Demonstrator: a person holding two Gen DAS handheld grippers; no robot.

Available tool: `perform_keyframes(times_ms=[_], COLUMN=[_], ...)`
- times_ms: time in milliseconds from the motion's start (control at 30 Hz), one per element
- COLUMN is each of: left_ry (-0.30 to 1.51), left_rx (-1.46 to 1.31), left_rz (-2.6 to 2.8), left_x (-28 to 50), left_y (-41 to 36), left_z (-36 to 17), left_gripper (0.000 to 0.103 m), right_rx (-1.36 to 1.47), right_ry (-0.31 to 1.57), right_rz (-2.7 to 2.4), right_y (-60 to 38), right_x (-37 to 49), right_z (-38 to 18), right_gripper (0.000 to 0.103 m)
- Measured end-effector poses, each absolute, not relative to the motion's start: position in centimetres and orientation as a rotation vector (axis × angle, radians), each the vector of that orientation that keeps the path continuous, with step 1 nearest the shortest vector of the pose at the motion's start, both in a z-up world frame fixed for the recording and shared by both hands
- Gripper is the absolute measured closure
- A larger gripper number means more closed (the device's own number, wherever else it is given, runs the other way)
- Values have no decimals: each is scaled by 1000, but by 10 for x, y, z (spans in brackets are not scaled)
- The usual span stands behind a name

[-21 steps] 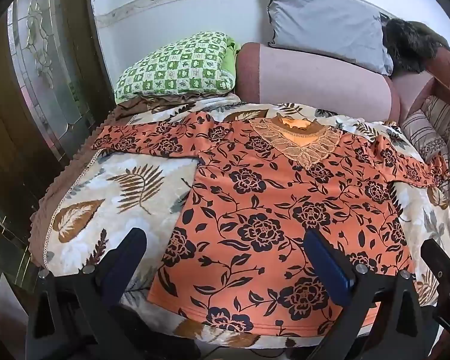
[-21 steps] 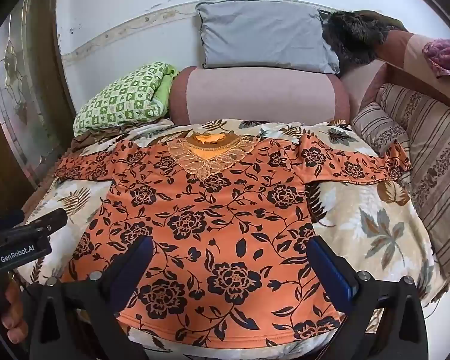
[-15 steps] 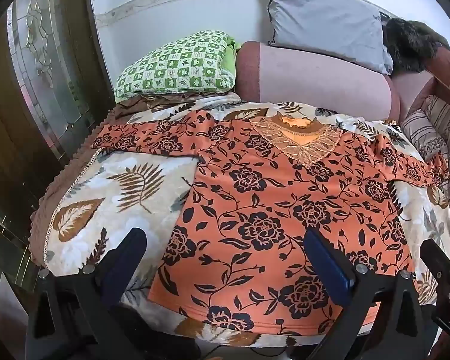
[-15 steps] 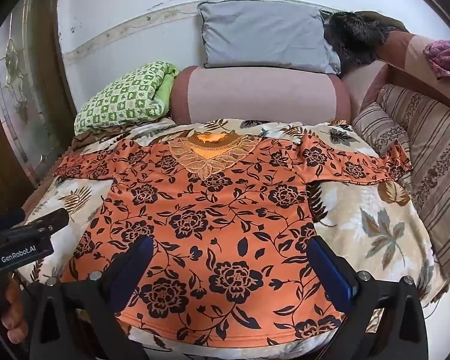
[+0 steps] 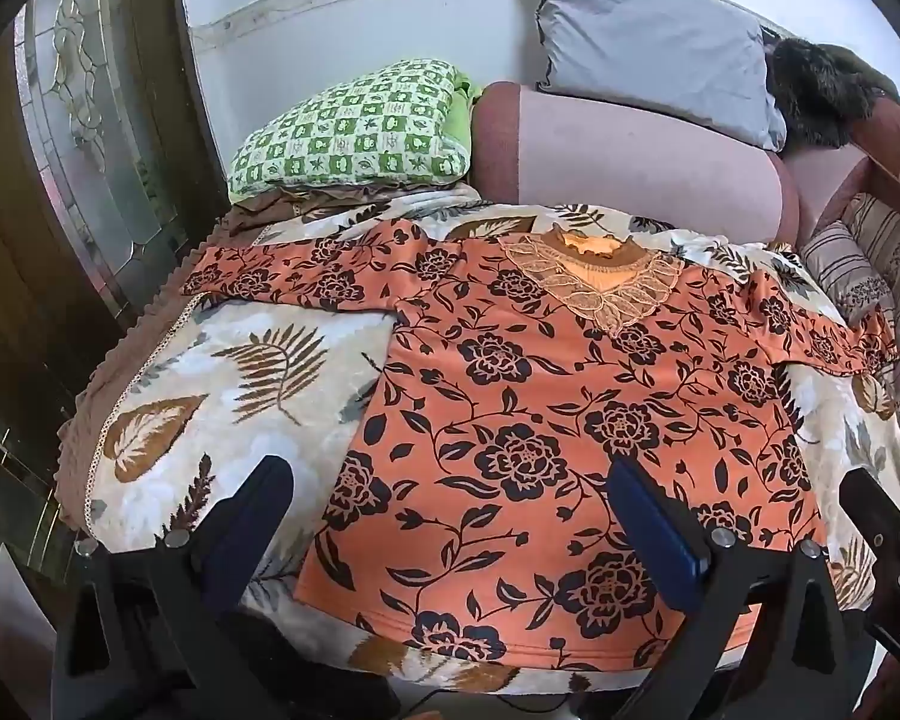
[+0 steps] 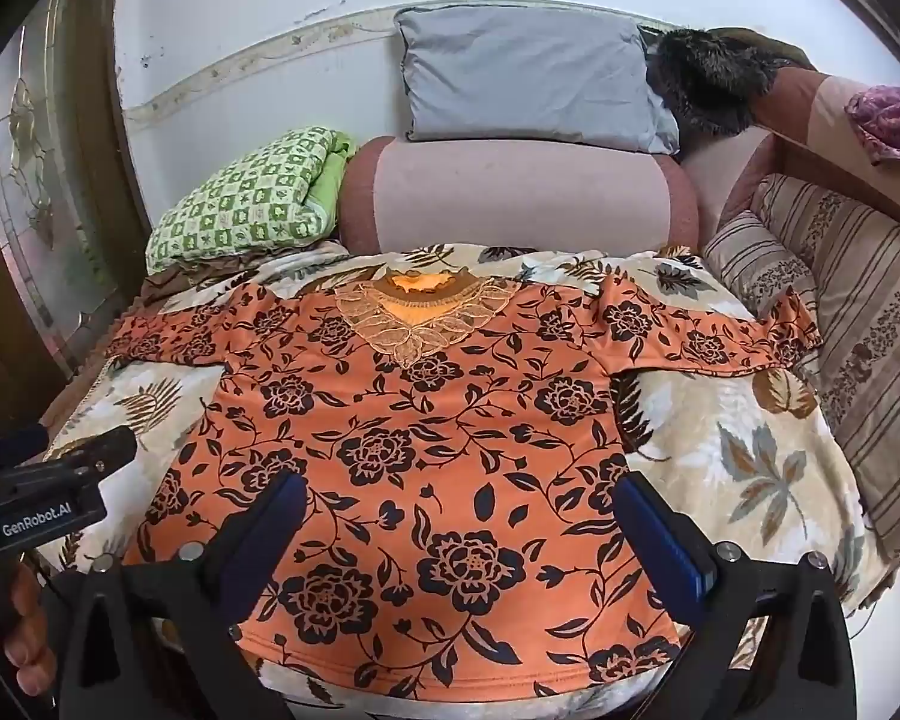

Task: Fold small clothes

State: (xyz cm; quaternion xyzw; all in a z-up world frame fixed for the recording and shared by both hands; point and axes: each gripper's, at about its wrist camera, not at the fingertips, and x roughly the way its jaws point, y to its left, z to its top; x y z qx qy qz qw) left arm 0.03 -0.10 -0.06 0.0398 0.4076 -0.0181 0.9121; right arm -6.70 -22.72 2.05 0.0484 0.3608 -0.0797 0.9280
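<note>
An orange blouse [image 5: 546,432] printed with black flowers is spread flat, front up, on a leaf-patterned blanket [image 5: 222,384] that covers a bed or couch; which of the two cannot be told. Its lace neckline [image 5: 600,288] is turned toward the far pink bolster [image 5: 642,162], its hem toward the near edge, and both sleeves are stretched out to the sides. The left tongs [image 5: 450,516] are held wide apart above the near left part of the blouse, with one finger over the bare blanket just beside the blouse's left side edge and the other over the printed cloth; nothing is gripped between them. The right tongs [image 6: 459,525] are likewise held wide apart, both fingers above the lower part of the blouse near the hem, with only flat cloth seen between them and no fold pinched. In the right wrist view the left tool is seen at the lower left border, and fingertips of the person's hand [image 6: 21,630] are visible beneath it. A green checked pillow [image 5: 354,126] and a grey pillow [image 6: 534,90] are seen beyond the blouse, well apart from both tongs.
</note>
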Motion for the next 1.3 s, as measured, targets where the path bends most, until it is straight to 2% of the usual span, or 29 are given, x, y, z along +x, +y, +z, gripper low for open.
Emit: perform_keyframes(times_ms=[1300], left_ry=[857], left_rx=[56], left_rz=[-44], left_x=[0], left_y=[1], left_z=[-2], left_gripper=[0], right_rx=[81], right_ry=[741], right_rz=[-177], right_y=[-223], right_x=[-64], right_z=[20], right_gripper=[0])
